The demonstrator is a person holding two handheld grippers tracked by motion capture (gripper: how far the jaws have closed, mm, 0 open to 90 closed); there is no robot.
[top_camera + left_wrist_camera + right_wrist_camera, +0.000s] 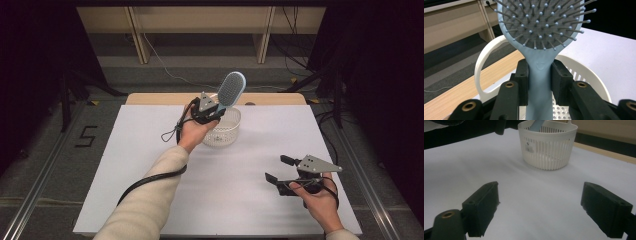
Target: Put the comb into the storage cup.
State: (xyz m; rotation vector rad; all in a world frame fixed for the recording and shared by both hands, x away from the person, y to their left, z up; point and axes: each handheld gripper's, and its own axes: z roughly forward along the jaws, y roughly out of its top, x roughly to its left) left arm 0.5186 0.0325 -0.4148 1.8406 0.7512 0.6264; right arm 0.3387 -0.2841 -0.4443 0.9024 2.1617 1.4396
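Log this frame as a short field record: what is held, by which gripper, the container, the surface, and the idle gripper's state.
held item: light blue plastic paddle hairbrush with grey bristles, head up
holder: left gripper, jaws shut on the handle
container: white slotted plastic basket with a loop handle, under the brush; handle end inside it
surface: white table cover on a wooden table
idle gripper: right gripper, jaws wide open, nothing between them, apart from the basket

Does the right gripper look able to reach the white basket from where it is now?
Probably yes. The right gripper stands open, with bare white table between it and the basket. Near the basket, the left gripper holds the hairbrush above it.
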